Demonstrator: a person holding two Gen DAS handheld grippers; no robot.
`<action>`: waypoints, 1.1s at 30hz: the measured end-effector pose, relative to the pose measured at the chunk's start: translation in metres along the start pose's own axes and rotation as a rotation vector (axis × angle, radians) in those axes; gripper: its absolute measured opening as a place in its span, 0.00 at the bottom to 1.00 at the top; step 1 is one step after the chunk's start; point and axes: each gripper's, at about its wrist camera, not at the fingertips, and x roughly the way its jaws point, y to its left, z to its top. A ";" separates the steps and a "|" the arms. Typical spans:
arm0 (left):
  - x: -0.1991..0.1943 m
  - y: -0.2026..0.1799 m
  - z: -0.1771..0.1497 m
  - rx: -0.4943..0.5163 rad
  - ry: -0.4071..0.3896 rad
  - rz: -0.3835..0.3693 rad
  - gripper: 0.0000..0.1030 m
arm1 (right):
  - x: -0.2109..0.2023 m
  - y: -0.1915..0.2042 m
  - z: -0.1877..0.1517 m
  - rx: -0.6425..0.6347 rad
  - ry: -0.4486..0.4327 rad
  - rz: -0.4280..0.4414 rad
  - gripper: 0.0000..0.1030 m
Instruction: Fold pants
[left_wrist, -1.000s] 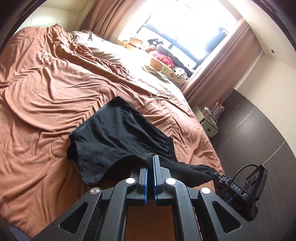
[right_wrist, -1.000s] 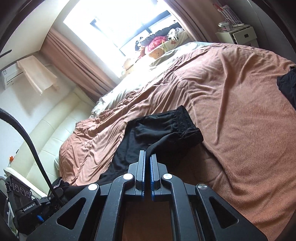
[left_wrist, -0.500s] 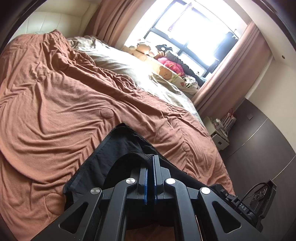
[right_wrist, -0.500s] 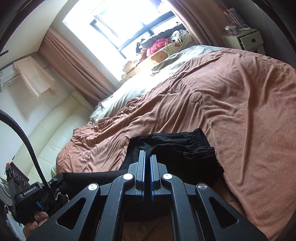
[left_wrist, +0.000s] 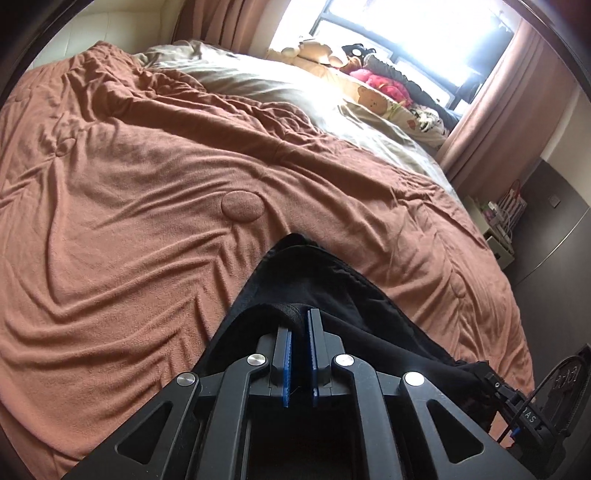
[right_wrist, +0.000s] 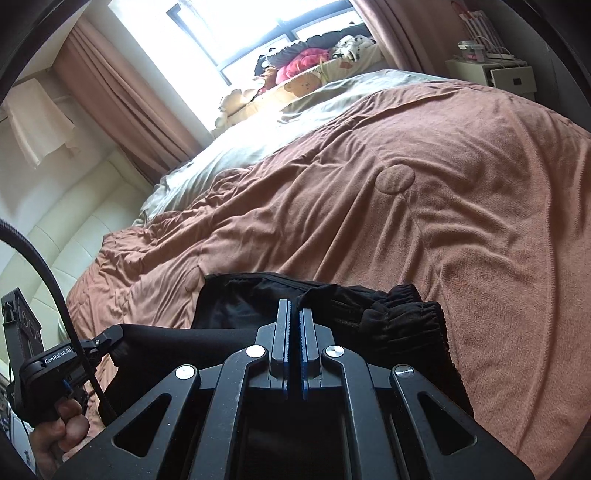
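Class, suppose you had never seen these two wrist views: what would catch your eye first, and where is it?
The black pants stand out, bunched at the near edge of the rust-brown blanket, with both the left gripper and the right gripper pinching their fabric. Beyond, a bright window glares over stuffed toys along the bed's far side.

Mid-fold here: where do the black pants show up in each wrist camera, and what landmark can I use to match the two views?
Left wrist: the black pants fill the lower centre, pinched in the left gripper.
Right wrist: the pants lie across the lower centre, pinched in the right gripper, elastic waistband bunched at right.
Shared landmark: the round tufted button on the brown blanket, just beyond the pants.
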 end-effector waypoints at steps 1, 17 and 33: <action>0.005 0.001 0.001 0.014 0.017 0.014 0.16 | 0.007 -0.001 0.002 0.006 0.021 0.001 0.07; 0.013 -0.002 0.006 0.358 0.098 0.162 0.62 | -0.027 -0.024 0.013 -0.120 0.069 -0.067 0.76; 0.089 -0.025 0.007 0.693 0.190 0.203 0.62 | 0.018 -0.021 0.030 -0.330 0.230 -0.205 0.71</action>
